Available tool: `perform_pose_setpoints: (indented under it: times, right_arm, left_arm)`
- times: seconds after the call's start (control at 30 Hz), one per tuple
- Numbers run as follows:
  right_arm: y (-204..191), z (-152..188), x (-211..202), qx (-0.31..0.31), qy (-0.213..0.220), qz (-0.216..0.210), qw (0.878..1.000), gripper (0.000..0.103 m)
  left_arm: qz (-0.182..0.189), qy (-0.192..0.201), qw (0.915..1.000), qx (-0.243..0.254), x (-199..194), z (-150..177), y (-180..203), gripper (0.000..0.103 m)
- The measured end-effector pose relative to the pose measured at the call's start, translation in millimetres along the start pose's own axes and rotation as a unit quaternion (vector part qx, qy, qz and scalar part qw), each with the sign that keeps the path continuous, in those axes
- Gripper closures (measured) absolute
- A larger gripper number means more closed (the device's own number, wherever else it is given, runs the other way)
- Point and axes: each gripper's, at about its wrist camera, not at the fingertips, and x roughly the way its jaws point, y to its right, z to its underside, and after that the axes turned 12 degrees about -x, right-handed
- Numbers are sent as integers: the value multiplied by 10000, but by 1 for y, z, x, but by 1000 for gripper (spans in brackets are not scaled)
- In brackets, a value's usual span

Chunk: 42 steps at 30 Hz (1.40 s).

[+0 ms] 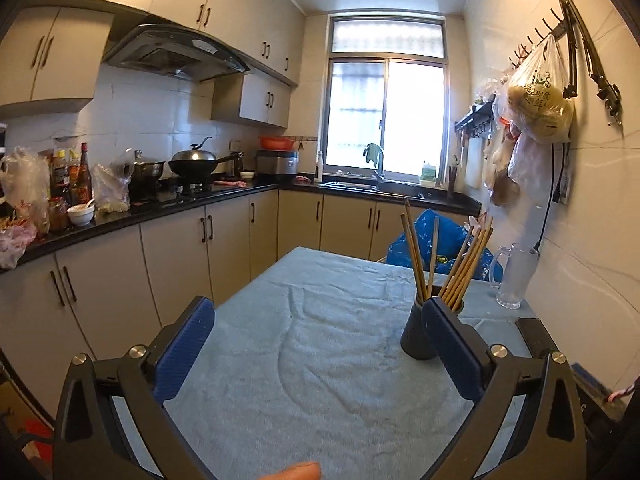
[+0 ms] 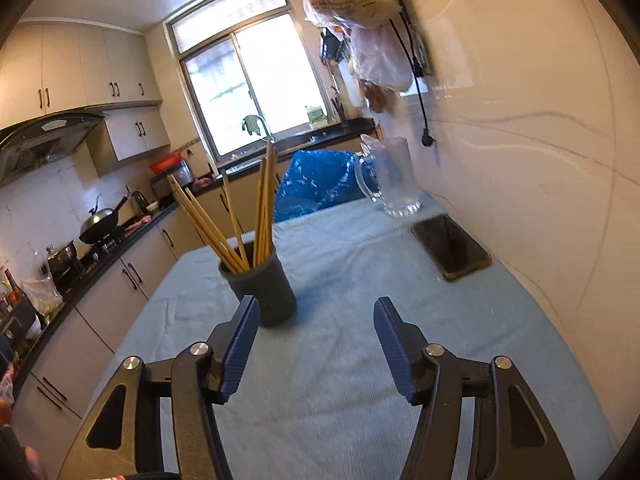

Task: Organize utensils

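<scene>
Right wrist view: dark holder (image 2: 265, 288) upright, full of chopsticks (image 2: 262, 208); both grippers' fingers (image 2: 240, 344) apart, empty.

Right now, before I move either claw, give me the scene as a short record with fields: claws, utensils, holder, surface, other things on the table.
left claw: open, empty, above the cloth
right claw: open, empty, holder just ahead of its left finger
chopsticks: wooden, standing on end in the holder, fanned out
holder: dark round cup, upright on the cloth
surface: table under a light blue cloth, wrinkled
glass pitcher: clear, upright, far corner by the wall
phone: dark, flat on the cloth near the wall
loose utensils on the cloth: none visible
</scene>
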Motion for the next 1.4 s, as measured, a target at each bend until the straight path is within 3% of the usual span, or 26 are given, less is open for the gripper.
perform_pose_setpoints:
  times: [0.2,0.3,0.53,1.4]
  right_arm:
    - [3,16,-12,43,-66,189,9998,35]
    - [6,24,-16,125,-78,254,9996,35]
    - [2,33,-28,51,-101,415,9991,32]
    - [-19,40,-32,-467,70,690,9965,26]
  left_arm:
    - [-8,-131,9999,-79,-11,19,-5,0]
    - [-1,-546,9985,86,-9,29,-4,0]
    - [22,-1074,9939,234,-7,50,1,0]
    - [-51,-1554,9874,300,9,69,0,0]
